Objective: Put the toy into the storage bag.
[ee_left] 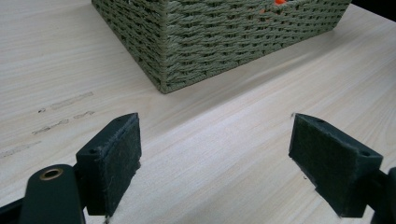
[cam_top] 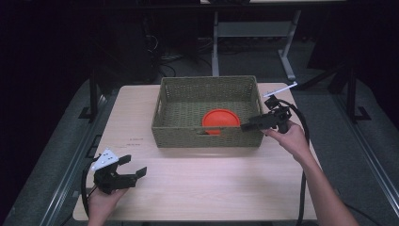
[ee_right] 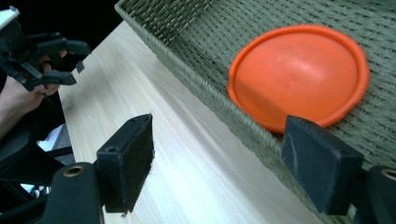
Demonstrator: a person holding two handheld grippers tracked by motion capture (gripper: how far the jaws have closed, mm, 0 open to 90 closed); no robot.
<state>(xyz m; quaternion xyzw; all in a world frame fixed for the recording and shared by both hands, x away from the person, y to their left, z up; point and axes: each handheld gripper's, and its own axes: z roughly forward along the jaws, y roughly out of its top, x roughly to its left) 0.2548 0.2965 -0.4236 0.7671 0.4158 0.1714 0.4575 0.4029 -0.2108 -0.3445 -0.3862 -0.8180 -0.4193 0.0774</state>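
Right tongs (cam_top: pixel 249 125) gape at the woven green basket (cam_top: pixel 207 136) holding the round orange plate (cam_top: pixel 220 120).
Straddle the near wall squarely before closing; left tongs (cam_top: pixel 134 168) wait open and empty over the table (cam_top: pixel 211 183).

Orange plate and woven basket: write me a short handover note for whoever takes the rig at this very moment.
Left tool: open, holding nothing, low over the near left part of the table, well apart from the basket.
Right tool: open, holding nothing, at the basket's front right rim; one jaw is outside the wall over the table, the other over the inside.
Orange plate: lies inside the green woven basket, toward its front right, free of both tools.
Done: the plate is in the basket.
Left: judging by this, probably just draw the right tool away; if the plate is to come out, it has not been gripped yet.
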